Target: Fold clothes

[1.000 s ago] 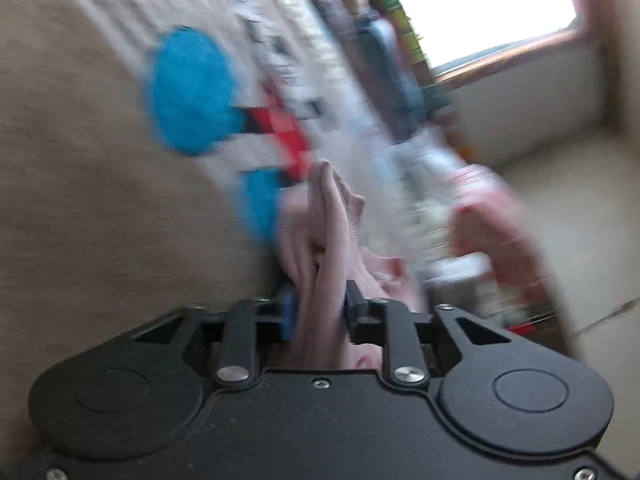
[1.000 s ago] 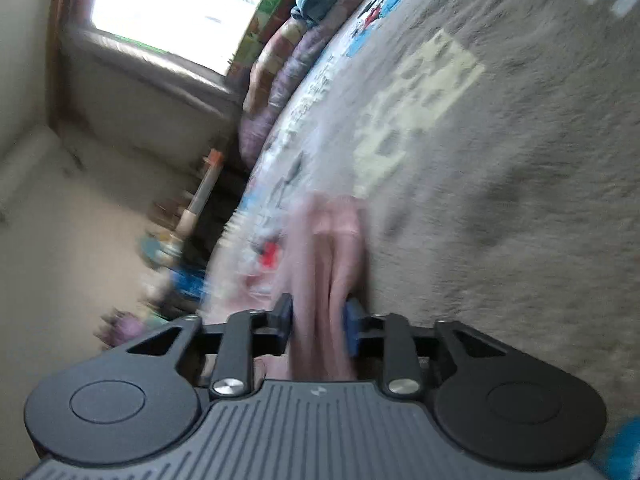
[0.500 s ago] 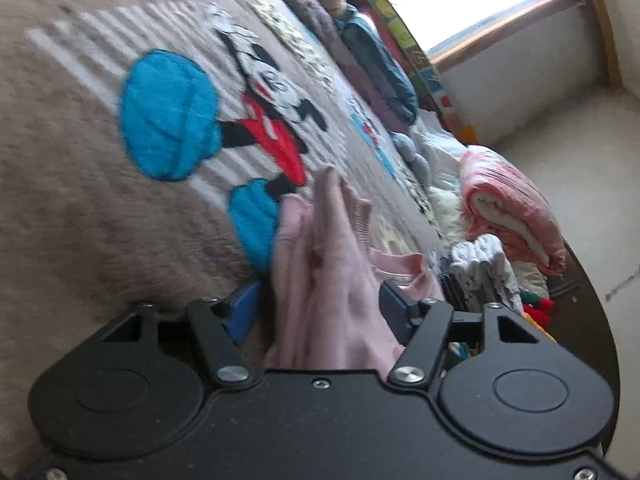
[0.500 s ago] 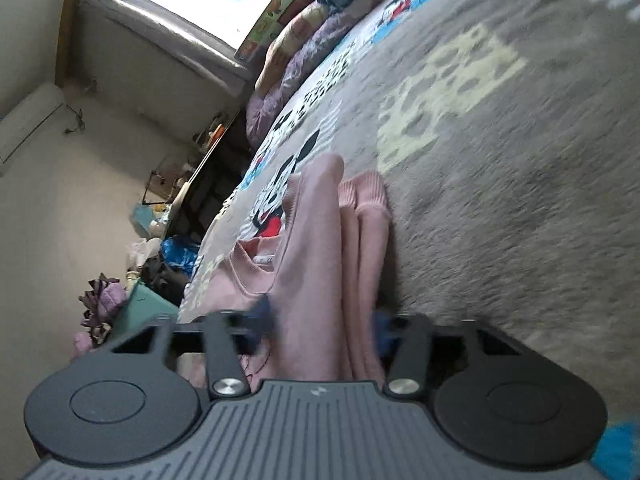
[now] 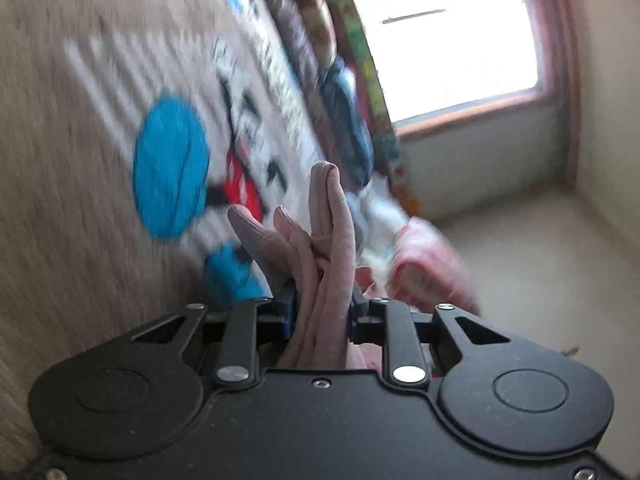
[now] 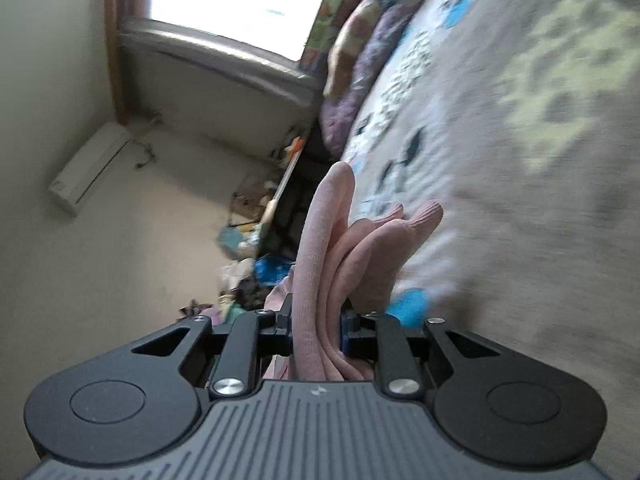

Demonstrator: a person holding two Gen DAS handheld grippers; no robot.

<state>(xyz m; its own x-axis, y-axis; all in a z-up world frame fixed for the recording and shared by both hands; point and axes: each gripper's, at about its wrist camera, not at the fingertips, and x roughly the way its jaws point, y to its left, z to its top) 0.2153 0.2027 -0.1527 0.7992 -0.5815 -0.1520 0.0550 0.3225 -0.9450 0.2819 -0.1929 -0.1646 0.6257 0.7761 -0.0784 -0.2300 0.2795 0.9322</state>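
- Left wrist view: we see our black left gripper point(image 5: 320, 314) with its two fingers pinched on a bunched fold of the pale pink knitted garment point(image 5: 324, 248), which stands up between them in several soft ridges.
- Behind it lies the beige fleece blanket with blue and red cartoon print point(image 5: 80, 160), blurred.
- A bright window with a reddish wooden frame point(image 5: 448, 40) fills the upper right.
- Right wrist view: our black right gripper point(image 6: 316, 326) likewise clamps the same pink garment point(image 6: 328, 248), the cloth rising in folds from between its blue-padded fingers.
- The blanket point(image 6: 540, 180) runs along the right; a white wall-mounted air conditioner point(image 6: 86, 174) sits at left.
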